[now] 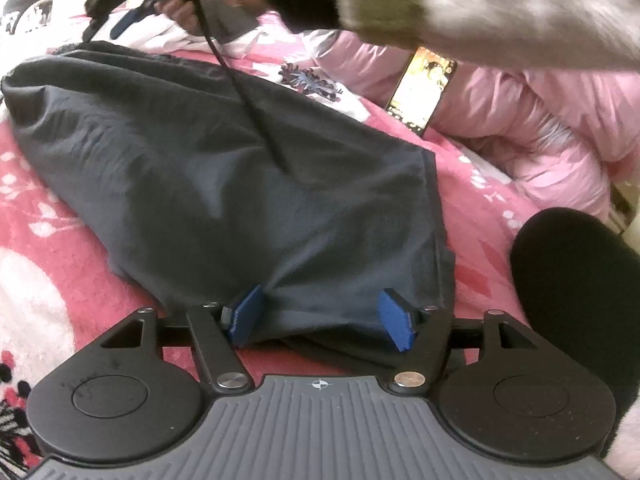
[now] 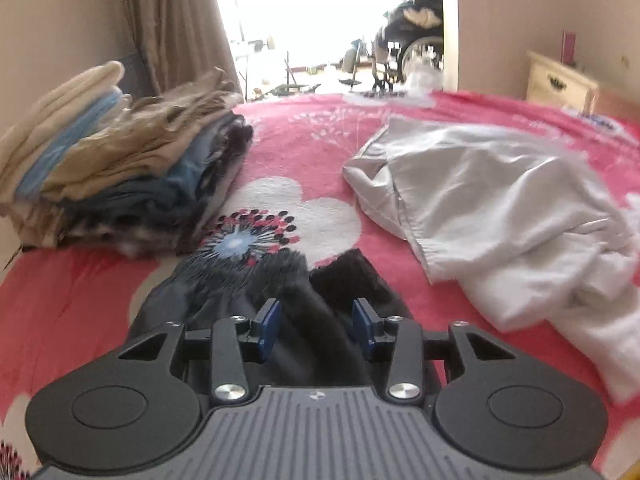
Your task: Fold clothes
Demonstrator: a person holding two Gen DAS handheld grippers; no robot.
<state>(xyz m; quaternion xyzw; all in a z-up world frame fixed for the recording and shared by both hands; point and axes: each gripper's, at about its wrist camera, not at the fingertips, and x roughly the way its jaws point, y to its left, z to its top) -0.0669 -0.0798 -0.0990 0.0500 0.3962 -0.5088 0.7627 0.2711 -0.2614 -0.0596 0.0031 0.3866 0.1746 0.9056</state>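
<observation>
Both tools at opposite ends of the dark garment on the bed — a fold looks in hand.

Your left tool (image 1: 320,322) stands wide open, its pads either side of the dark garment's (image 1: 224,168) near hem, nothing pinched. Your right tool (image 2: 316,326) gapes too, over the far end. Close on cloth before lifting — ends must meet evenly. A folded stack (image 2: 120,160) and a white garment (image 2: 500,200) lie nearer the bed's far edge.

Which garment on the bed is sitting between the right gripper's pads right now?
The dark grey garment, lying between the open right gripper. The pale grey garment lies apart to its right; the folded stack sits far left.
</observation>
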